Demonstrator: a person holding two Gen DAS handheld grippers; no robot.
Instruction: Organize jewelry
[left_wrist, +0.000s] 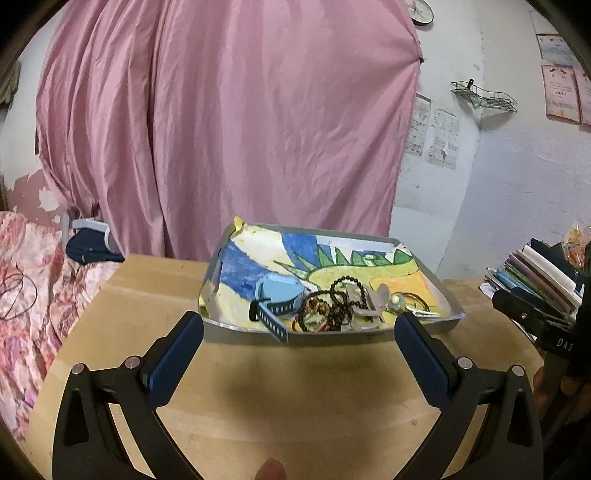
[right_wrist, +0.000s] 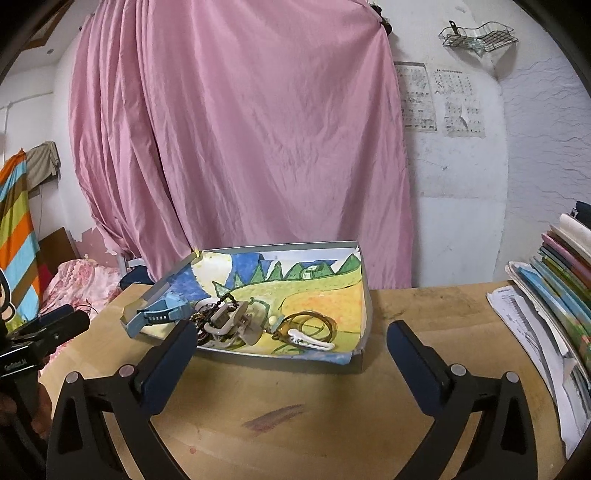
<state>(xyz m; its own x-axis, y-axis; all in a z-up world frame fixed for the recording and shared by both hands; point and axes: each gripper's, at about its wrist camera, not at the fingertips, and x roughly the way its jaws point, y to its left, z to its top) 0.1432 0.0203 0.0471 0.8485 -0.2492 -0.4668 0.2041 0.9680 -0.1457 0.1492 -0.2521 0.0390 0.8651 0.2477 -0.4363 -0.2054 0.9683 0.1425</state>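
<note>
Left wrist: one tray (left_wrist: 243, 328), one blue watch (left_wrist: 279, 295); both grippers' jaws spread

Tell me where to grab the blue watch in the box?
Probably the dark blue strap end of the blue watch: it pokes over the box's near rim, clear of the black bead chain. The open left gripper, nearest, could close across that thin strap.
</note>
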